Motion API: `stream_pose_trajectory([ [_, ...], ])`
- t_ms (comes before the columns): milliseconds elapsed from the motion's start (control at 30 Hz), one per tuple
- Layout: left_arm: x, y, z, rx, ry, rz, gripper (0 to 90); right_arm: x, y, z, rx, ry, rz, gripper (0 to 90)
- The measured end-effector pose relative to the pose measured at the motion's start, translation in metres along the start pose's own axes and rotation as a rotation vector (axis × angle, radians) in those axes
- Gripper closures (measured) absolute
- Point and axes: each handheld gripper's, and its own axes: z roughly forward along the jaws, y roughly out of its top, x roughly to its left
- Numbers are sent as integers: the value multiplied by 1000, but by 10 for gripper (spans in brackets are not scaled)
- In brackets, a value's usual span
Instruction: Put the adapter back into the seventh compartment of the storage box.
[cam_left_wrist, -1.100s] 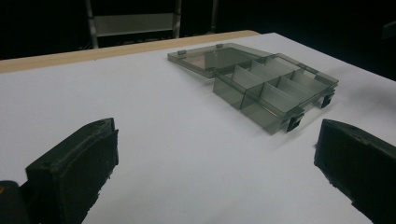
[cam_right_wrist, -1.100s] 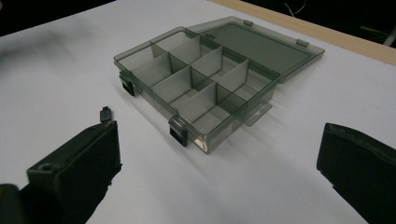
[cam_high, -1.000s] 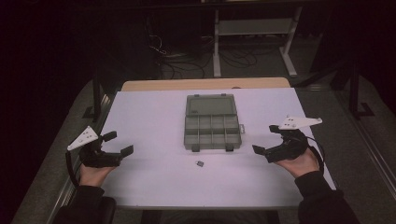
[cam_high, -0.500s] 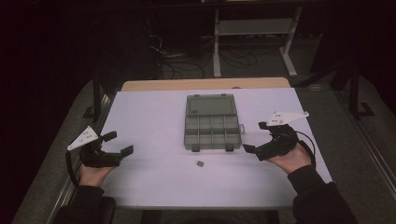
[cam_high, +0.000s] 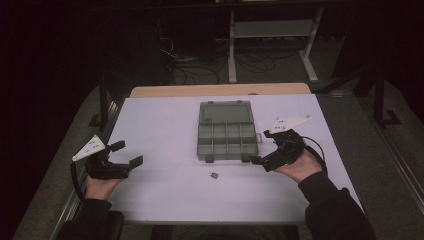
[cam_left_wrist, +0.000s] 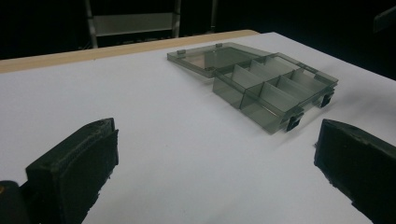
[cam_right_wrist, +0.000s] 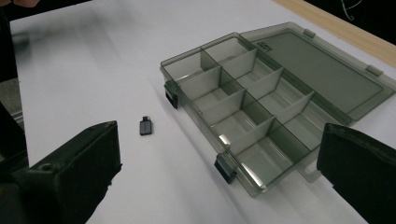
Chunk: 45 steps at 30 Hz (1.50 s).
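Just left of the wide-open right hand-held gripper (cam_high: 260, 161) lies the small black adapter (cam_high: 214, 175), untouched.

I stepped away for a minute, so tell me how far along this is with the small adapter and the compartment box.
Done: the compartment box lies open, lid flat, compartments bare. In hand: the right gripper, jaws open and holding nothing, sits near the box's front corner. Left: the small adapter lies on the table in front of the box, unpicked; the left gripper waits open.
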Motion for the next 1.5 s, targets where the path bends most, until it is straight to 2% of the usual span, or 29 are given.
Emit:
stream_pose_trajectory([
  [267,0,0,0,0,-1,1,0,7,16,13,24,34,-34,0],
  [500,0,0,0,0,-3,0,0,13,23,26,52,57,-54,0],
  [900,-1,0,1,0,-5,1,0,21,29,47,96,88,-87,0],
  [1200,0,0,1,4,-9,6,0,22,32,56,92,108,-96,0],
  [1500,0,0,1,5,-12,7,0,27,33,75,129,133,-118,0],
])
